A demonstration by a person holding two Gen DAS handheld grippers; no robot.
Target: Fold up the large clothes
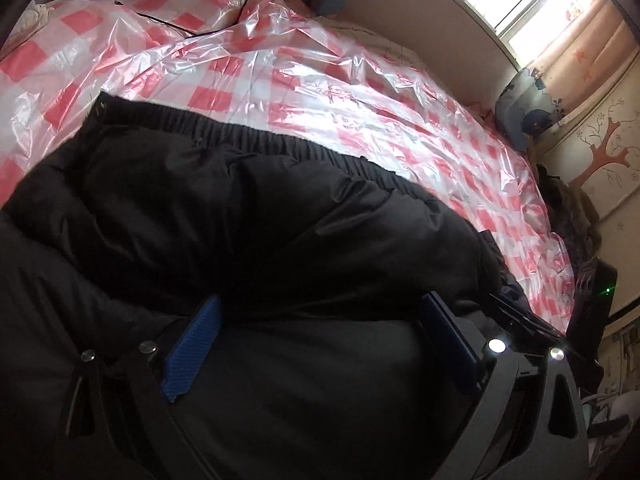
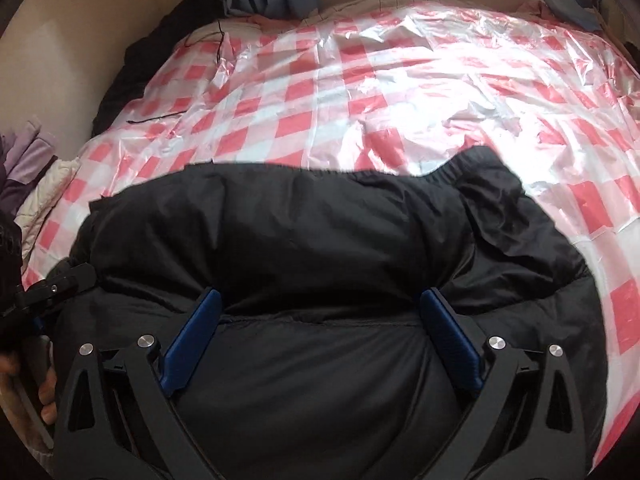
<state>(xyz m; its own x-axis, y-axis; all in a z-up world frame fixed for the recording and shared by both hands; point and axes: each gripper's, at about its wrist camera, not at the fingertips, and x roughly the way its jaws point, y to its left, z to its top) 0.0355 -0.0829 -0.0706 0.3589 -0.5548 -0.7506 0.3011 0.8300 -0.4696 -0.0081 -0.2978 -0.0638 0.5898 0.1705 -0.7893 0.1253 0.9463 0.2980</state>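
Observation:
A large black puffer jacket [image 1: 224, 216] lies on a bed, its elastic hem [image 1: 256, 136] toward the far side; it also fills the near half of the right wrist view [image 2: 320, 240]. My left gripper [image 1: 320, 308] is open, its blue pads [image 1: 196, 344] spread wide over the jacket's near puffy fold, with fabric bulging between them. My right gripper [image 2: 320, 300] is open too, blue pads [image 2: 448, 336] wide apart astride a thick fold of the jacket. The left gripper [image 2: 60, 284] shows at the left edge of the right wrist view.
A red-and-white checked plastic sheet [image 2: 360, 92] covers the bed. A black cable [image 2: 218, 40] lies on its far left. Pillows [image 1: 524, 108] and dark clothes [image 2: 132, 64] sit at the bed's edges. A window [image 1: 536, 4] is at the far right.

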